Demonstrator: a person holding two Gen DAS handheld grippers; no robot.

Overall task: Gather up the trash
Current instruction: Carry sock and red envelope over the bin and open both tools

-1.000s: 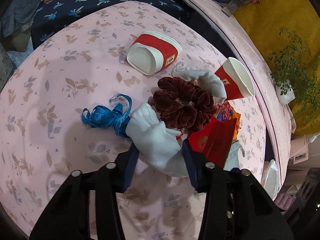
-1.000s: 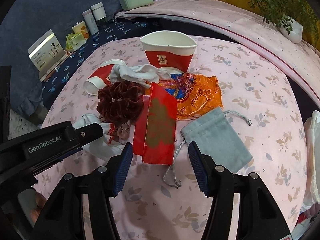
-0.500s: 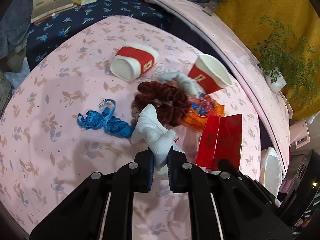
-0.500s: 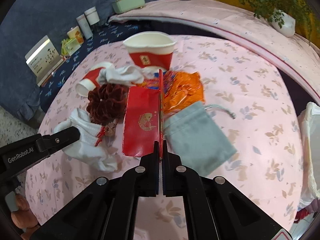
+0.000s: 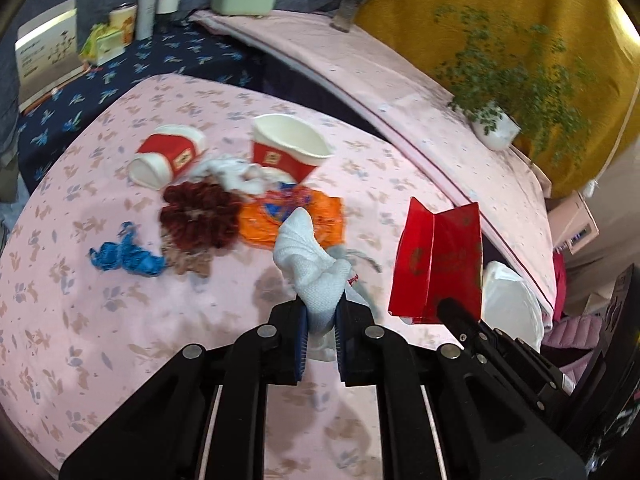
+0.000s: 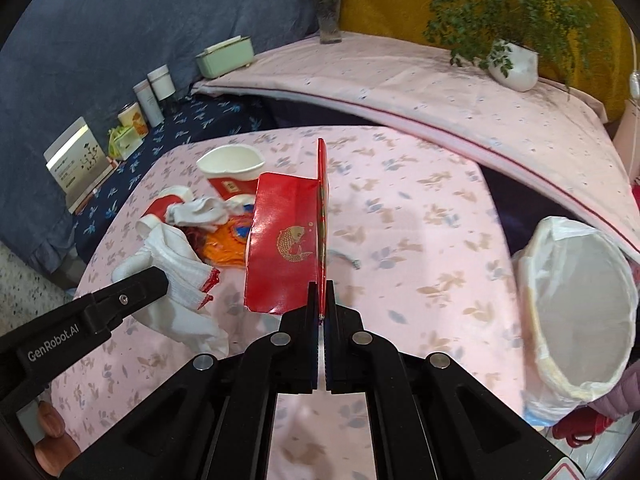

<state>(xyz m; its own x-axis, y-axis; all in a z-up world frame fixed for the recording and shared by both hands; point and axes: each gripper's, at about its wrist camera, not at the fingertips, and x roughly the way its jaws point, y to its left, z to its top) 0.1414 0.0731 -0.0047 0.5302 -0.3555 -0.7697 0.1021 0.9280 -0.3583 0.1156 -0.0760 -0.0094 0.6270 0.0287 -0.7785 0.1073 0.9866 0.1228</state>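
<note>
White sock (image 5: 310, 268) clamped in left hand-held gripper (image 5: 320, 322); red envelope (image 6: 288, 240) pinched by right hand-held gripper (image 6: 322, 316).

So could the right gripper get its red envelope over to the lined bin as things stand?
Probably yes: the right gripper is shut on the red envelope, and nothing stands between it and the open lined bin.
</note>
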